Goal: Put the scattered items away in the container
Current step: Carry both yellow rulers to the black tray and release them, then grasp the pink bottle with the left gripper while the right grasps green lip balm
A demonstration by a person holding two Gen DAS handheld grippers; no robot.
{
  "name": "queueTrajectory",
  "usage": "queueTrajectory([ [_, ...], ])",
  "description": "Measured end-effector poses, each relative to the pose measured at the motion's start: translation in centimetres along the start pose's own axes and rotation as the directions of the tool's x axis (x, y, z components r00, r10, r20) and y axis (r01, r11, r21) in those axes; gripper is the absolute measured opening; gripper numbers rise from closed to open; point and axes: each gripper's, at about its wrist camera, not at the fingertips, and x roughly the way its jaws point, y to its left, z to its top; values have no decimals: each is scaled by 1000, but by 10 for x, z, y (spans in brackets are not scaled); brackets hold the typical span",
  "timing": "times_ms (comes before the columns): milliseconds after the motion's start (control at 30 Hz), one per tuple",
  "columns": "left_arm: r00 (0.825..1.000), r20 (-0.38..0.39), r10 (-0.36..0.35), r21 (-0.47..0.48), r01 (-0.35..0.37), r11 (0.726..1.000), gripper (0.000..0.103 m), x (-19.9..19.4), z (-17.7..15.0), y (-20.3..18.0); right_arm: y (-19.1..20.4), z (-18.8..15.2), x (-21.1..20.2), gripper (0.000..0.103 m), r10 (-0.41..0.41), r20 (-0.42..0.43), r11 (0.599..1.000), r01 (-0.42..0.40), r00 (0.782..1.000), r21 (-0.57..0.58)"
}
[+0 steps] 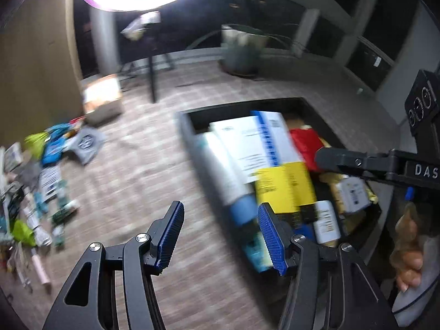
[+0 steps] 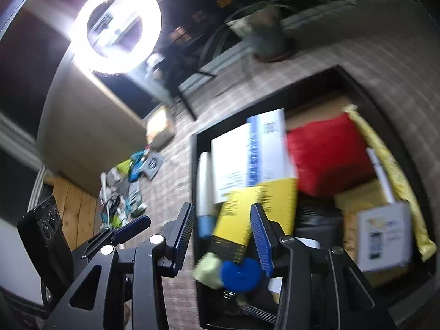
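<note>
The left gripper (image 1: 220,236) is spread and empty at the lower centre, over the floor beside the bin (image 1: 187,129). The right gripper (image 2: 222,236) is likewise spread, gripping nothing, above the yellow box (image 2: 247,214) inside the bin at centre right. Scattered items (image 1: 41,176) lie at the left edge.

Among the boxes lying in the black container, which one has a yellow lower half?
It is the box with a white top, blue stripe and yellow lower half, lying in the black container just ahead of the right claw. The box beside it is all white.
</note>
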Motion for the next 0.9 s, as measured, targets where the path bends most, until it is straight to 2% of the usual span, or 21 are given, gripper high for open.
queueTrajectory([
  [200,993,-14,120,-126,-120,985,60,-18,-25,80,68,9,48,40,18,-87,983,-34,996,-183],
  [367,974,-65,215,-252,-225,941,60,-28,-57,157,125,7,101,40,-4,-162,934,-55,987,-354],
  [467,958,-108,264,-300,-285,911,60,-30,-76,195,162,-1,137,40,-45,-197,875,-56,979,-480],
  [667,932,-190,309,-369,-359,857,60,-26,-106,245,217,-14,195,40,-115,-231,749,-68,966,-659],
  [800,924,-221,314,-394,-379,837,60,-19,-115,263,248,-25,230,41,-160,-244,652,-83,956,-754],
  [900,920,-239,310,-414,-385,825,60,-13,-118,272,263,-32,254,41,-179,-284,608,-121,942,-785],
])
